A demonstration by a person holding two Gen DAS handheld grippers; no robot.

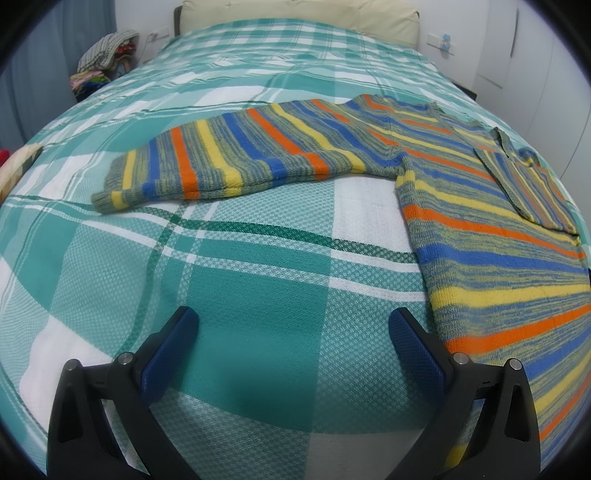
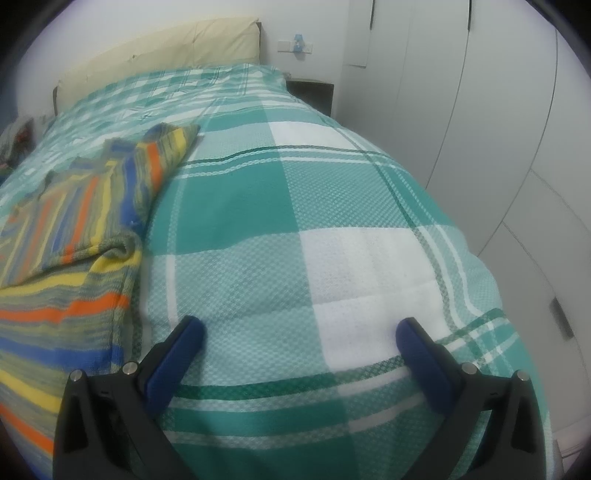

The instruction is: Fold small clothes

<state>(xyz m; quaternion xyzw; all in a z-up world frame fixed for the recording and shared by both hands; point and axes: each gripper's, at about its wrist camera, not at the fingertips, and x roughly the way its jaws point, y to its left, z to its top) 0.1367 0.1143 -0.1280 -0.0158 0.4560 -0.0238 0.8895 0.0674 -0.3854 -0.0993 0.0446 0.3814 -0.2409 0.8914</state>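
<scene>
Two views, one bed: a green-and-white checked bedspread covers the whole mattress, with a cream headboard at the far end.
Wardrobe: white doors run along the bed's right side.
Sweater: a striped knit sweater in orange, blue, yellow and grey-green lies flat on the bedspread; in the left wrist view its body is at the right.
Left sleeve: one sleeve stretches out flat across the bed to the left.
Right sleeve: the other sleeve is folded in over the body.
Clothes pile: a heap of clothes sits off the bed's far left corner.
Left gripper: jaws spread wide, holding nothing, above bare bedspread just beside the sweater's lower edge.
Right gripper: jaws spread wide, holding nothing, over bare bedspread to the right of the sweater.
</scene>
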